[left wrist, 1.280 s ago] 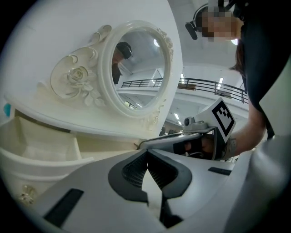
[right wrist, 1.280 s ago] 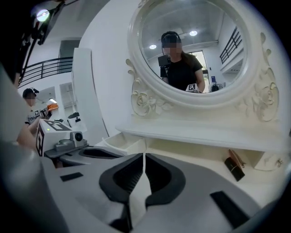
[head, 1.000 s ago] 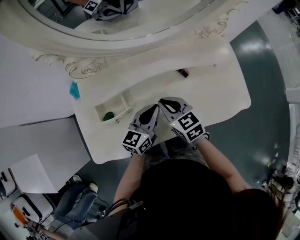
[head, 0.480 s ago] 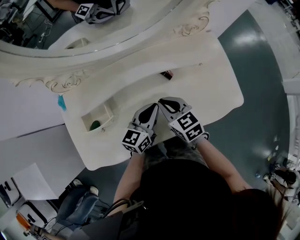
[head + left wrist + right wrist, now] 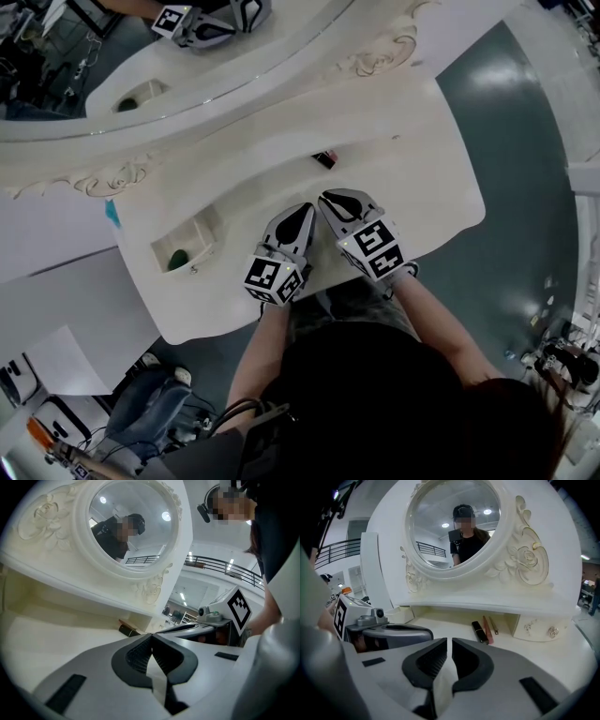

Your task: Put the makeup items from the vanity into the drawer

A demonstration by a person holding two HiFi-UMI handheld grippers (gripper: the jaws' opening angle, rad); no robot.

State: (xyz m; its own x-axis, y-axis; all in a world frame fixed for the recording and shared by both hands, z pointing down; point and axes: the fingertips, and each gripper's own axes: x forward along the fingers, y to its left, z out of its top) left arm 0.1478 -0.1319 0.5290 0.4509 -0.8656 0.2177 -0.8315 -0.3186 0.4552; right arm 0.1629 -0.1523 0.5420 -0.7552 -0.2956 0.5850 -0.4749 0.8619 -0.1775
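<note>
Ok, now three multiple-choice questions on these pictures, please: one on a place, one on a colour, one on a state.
1. Where lies the black lipstick tube? A on the floor; B on the vanity top, under the shelf; C on a chair.
2. What colour is the small item in the open drawer? A green; B yellow; C red.
3. How are the right gripper's jaws? A wide apart; B together, empty; C shut on the tube.
Answers: 1 B, seen beneath the shelf; 2 A, green in the head view; 3 B, pads nearly meet, nothing between.
</note>
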